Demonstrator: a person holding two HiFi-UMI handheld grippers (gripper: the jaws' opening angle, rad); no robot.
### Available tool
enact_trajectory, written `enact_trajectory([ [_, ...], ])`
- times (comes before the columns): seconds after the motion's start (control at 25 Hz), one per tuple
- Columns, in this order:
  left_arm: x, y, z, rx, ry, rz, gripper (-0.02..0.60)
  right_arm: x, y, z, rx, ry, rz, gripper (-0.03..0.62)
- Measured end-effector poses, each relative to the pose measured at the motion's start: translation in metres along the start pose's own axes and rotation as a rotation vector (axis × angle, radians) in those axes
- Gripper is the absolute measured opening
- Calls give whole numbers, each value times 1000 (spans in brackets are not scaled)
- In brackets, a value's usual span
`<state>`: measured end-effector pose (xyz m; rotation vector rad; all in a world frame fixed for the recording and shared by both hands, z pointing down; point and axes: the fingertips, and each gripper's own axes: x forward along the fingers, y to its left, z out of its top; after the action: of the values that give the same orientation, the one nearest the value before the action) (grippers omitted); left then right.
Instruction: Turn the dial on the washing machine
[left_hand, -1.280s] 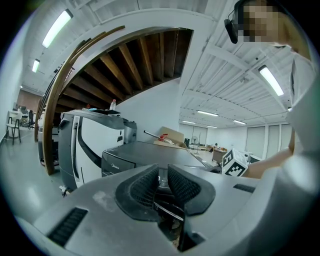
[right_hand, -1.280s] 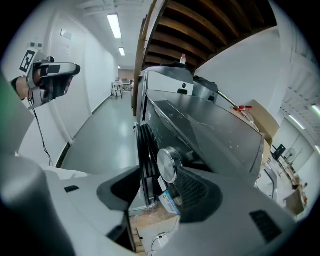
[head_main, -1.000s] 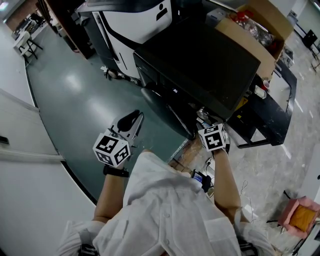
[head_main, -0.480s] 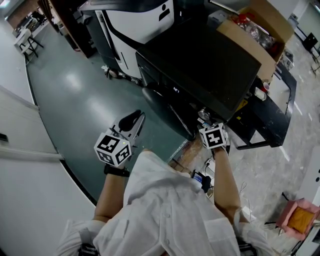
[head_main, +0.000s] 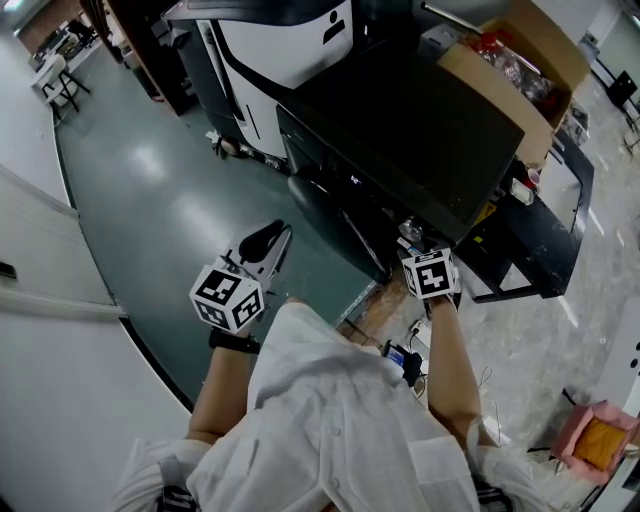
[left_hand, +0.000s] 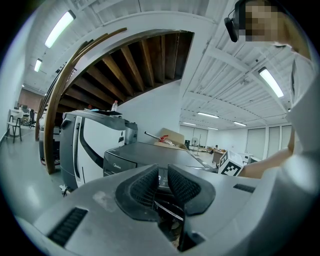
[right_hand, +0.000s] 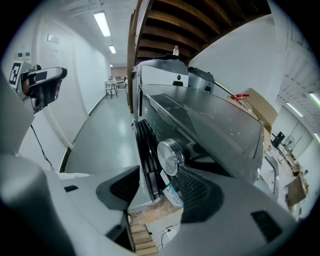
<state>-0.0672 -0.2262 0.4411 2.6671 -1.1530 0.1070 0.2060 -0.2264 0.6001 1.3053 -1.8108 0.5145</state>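
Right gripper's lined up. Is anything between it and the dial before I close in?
Nothing visible does. In the right gripper view the silver dial on the washing machine stands just ahead of the open right gripper, nearer the jaw at the picture's right, with only air between them.

We look steeply down from the head; both gripper views sit low, sharing the washing machine (head_main: 400, 120), right closest.
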Motion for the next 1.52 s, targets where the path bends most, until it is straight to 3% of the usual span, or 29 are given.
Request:
enact_trajectory([
  [0.2, 0, 0, 5, 4, -5, 2, 60, -4, 0, 3, 27, -29, 12, 235],
  [0.36, 1, 1, 8, 7, -11, 5, 60, -18, -1, 17, 57, -114, 14, 221],
  [0.52, 2, -2, 12, 13, -20, 5, 60, -47, -10, 35, 127, -276, 17, 199],
  [0.72, 4, -6, 18, 27, -28, 3, 60, -99, -30, 53, 276, -556, 51, 133],
  [0.8, 5, -8, 20, 32, -29, 3, 60, -121, -34, 57, 284, -651, 53, 68],
  [0.84, 6, -9, 21, 34, -28, 2, 60, -131, -36, 58, 279, -686, 44, 4],
  [0.96, 8, -11, 24, 44, -29, 2, 60, -160, -40, 60, 246, -766, 13, 2],
  [1.2, 2, -4, 33, 62, -42, 36, 60, -213, -61, 57, 162, -848, -151, 0],
  [1.52, -5, -8, 38, 77, -46, 42, 60, -234, -67, 53, 188, -890, -158, 0],
])
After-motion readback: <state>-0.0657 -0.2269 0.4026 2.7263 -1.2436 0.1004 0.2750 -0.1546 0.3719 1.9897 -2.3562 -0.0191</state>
